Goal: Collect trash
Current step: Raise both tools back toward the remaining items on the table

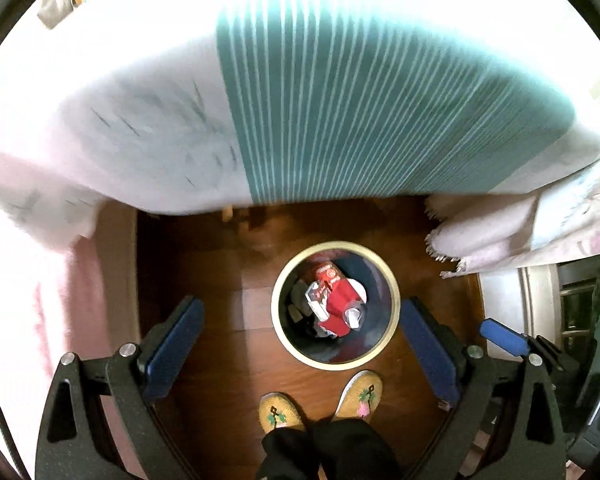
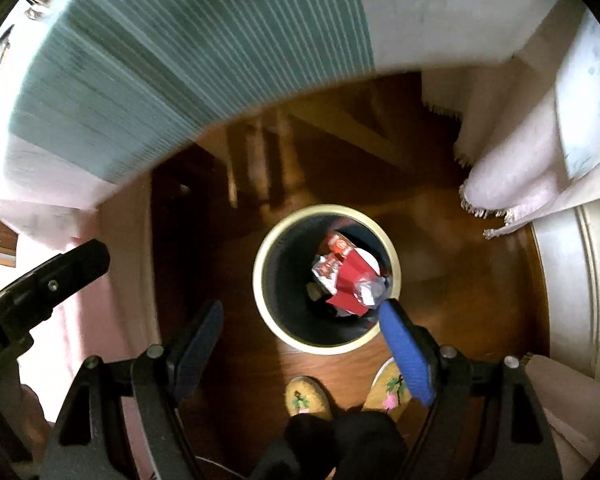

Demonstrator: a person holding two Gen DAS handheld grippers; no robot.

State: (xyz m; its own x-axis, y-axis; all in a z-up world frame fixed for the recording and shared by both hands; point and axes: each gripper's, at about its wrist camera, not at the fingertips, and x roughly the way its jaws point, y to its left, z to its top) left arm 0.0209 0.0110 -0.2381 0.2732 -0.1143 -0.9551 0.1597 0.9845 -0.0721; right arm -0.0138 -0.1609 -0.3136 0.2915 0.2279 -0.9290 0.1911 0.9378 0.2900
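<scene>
Both grippers point straight down at the wooden floor (image 1: 228, 280), side by side. The left gripper (image 1: 300, 344) hangs with its dark blue ribbed pads spread wide and empty; the right gripper (image 2: 304, 344) is likewise spread and holds nothing. Below them stands a round bin (image 1: 394, 280) with a cream rim, holding crumpled red and white wrappers (image 1: 334, 300). A striped teal cloth (image 1: 360, 88) drapes above it.

Black claw (image 1: 300, 344), blue pads (image 1: 176, 344), seemingly silver screws.
</scene>
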